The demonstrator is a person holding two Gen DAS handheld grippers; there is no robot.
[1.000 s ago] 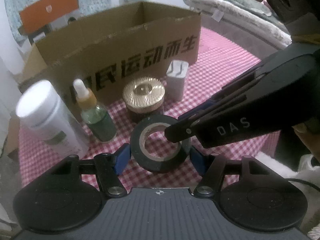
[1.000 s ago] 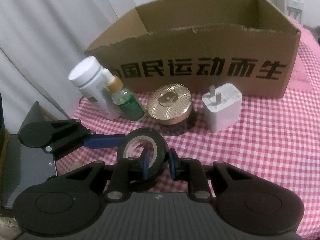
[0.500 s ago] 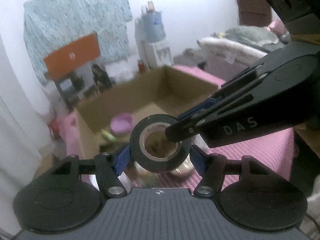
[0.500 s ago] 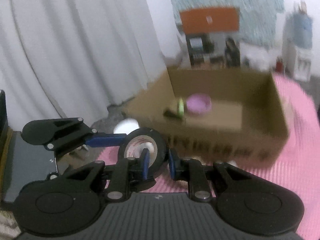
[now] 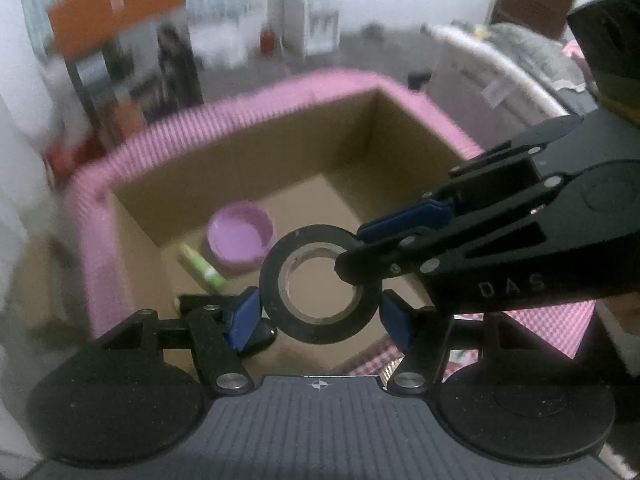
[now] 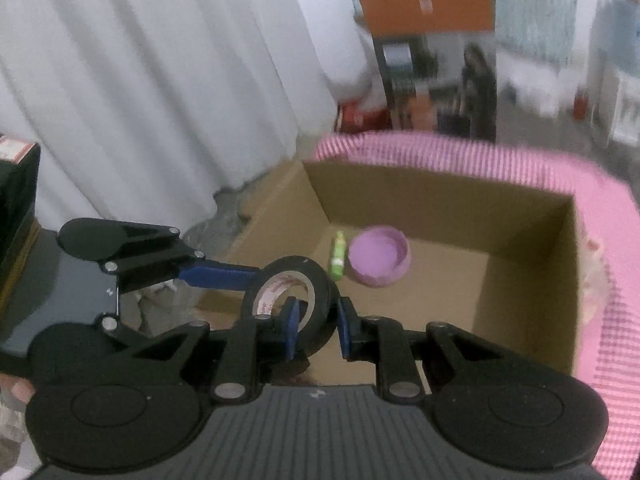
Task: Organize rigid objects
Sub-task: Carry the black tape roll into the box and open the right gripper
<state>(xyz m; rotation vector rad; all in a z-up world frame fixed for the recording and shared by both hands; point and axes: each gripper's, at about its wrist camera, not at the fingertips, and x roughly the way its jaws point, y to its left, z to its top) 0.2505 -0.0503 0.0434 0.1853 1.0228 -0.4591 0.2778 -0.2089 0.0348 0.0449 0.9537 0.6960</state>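
A roll of black tape (image 5: 320,322) hangs in the air over the open cardboard box (image 5: 248,152). My left gripper (image 5: 318,314) holds the roll by its outer rim, left pad touching. My right gripper (image 6: 314,328) is shut on the roll's wall (image 6: 320,300), one finger inside the ring. The right gripper's fingers (image 5: 404,224) reach in from the right in the left wrist view. The left gripper's finger (image 6: 216,274) shows at the left in the right wrist view. Inside the box lie a purple bowl (image 5: 240,240) and a green tube (image 5: 202,268).
The box (image 6: 520,208) stands on a pink checked tablecloth (image 6: 616,280). A small black object (image 5: 260,334) lies on the box floor by my left finger. White curtains (image 6: 160,100) hang to the left. Blurred furniture stands beyond the table.
Both grippers have lifted the tape roll from the tablecloth up and forward over the box. The bottles, jar and charger in front of the box have dropped out of view.
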